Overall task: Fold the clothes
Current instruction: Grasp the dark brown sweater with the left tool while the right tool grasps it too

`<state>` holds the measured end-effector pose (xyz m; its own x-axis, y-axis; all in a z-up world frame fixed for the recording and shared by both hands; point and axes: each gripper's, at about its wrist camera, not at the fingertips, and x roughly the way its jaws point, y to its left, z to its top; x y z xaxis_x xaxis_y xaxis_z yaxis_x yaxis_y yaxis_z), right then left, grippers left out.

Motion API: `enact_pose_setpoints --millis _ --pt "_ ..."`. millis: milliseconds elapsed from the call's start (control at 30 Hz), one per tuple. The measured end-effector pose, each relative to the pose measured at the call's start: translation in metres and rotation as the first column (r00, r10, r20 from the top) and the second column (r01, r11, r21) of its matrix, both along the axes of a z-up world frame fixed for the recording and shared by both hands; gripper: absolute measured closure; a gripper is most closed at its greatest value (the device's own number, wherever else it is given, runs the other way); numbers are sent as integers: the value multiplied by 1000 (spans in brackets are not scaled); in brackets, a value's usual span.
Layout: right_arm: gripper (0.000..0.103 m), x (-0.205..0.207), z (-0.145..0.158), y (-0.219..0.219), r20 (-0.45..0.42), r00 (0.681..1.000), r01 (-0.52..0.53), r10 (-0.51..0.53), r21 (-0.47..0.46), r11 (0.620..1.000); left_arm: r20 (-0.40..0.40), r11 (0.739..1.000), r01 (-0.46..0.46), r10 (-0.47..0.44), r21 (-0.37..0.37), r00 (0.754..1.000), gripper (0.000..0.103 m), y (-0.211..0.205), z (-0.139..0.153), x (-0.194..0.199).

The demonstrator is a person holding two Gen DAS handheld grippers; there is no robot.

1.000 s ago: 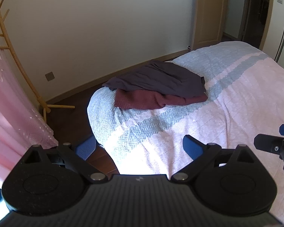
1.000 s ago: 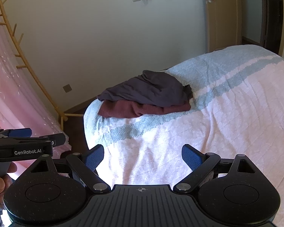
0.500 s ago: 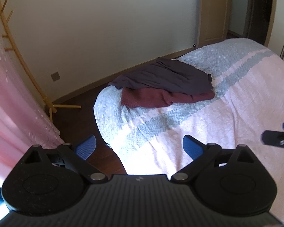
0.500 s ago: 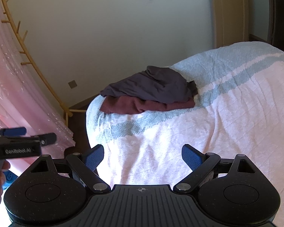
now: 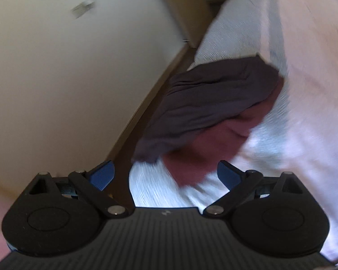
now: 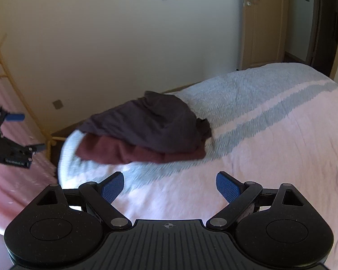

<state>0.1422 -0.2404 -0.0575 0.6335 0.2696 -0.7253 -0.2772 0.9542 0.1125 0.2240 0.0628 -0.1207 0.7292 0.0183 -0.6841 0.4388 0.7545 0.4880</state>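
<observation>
Two garments lie stacked on the bed (image 6: 270,135) near its corner, at 12 o'clock from the right gripper (image 6: 170,185): the top garment (image 6: 151,121) on the bottom garment (image 6: 124,153). The wall (image 6: 101,45) stands behind them, a door (image 6: 261,22) at 1 o'clock, a curtain (image 6: 13,180) at 9 o'clock, with the left gripper (image 6: 22,132) before it.

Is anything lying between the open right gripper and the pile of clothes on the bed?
Nothing visible does. Between the right gripper and the dark grey garment lying on the maroon garment there is only bare bedspread. The left gripper is off to the side, near the pink curtain.
</observation>
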Motion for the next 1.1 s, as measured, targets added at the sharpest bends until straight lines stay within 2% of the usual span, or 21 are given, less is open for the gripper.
enact_pose_setpoints --millis 67,167,300,400,433,467,500,533,567,600,633,700,733,833,867,933,1033,1100 --pt "11 36 -16 13 -14 1000 -15 14 -49 999 -8 994 90 -90 56 996 11 9 -25 38" --pt "12 98 -49 37 -56 997 -68 61 -140 988 -23 968 219 -218 120 976 15 18 -61 91" --pt "12 170 -98 74 -107 975 -217 196 -250 944 -97 905 386 -375 180 922 19 26 -108 134" --pt "12 217 -135 97 -159 946 -318 282 -298 900 -142 870 456 -435 188 889 27 34 -136 154" --pt "12 232 -146 102 -179 937 -342 300 -300 891 -154 865 470 -447 176 881 30 37 -142 159" --pt "12 243 -156 104 -198 932 -352 303 -295 888 -167 863 479 -455 158 875 38 39 -145 162" --pt "12 245 -153 101 -194 937 -338 291 -286 897 -180 863 487 -461 137 869 46 41 -146 164" --pt "12 248 -150 98 -191 941 -324 279 -276 905 -193 862 494 -468 116 862 61 43 -148 166" --pt "12 250 -147 95 -188 945 -311 267 -266 912 -195 861 498 -474 101 859 69 45 -147 167" --pt "21 252 -144 92 -185 949 -297 255 -256 920 -193 861 501 -479 89 856 77 48 -145 166" --pt "60 254 -141 89 -183 953 -283 242 -247 927 -184 863 499 -479 79 858 85 48 -140 166" --pt "96 259 -135 83 -178 960 -255 217 -227 940 -155 878 476 -464 48 872 89 54 -124 167" --pt "102 261 -132 80 -175 963 -241 205 -217 946 -133 885 464 -456 32 880 91 58 -114 169" --pt "103 268 -123 71 -168 972 -197 166 -186 963 -57 878 478 -477 17 877 93 63 -74 163" --pt "103 261 -106 59 -121 983 -157 136 -187 970 -33 869 495 -495 13 868 94 59 -60 156" --pt "103 243 -77 35 -56 996 -84 76 -165 983 -5 844 537 -537 -3 844 95 44 -38 131" --pt "103 199 -36 -11 17 1000 29 -27 -136 990 -5 795 605 -605 -44 796 96 16 -20 75" --pt "103 163 -24 -36 27 998 68 -65 -102 992 -3 759 647 -648 -72 761 97 -2 -9 37"
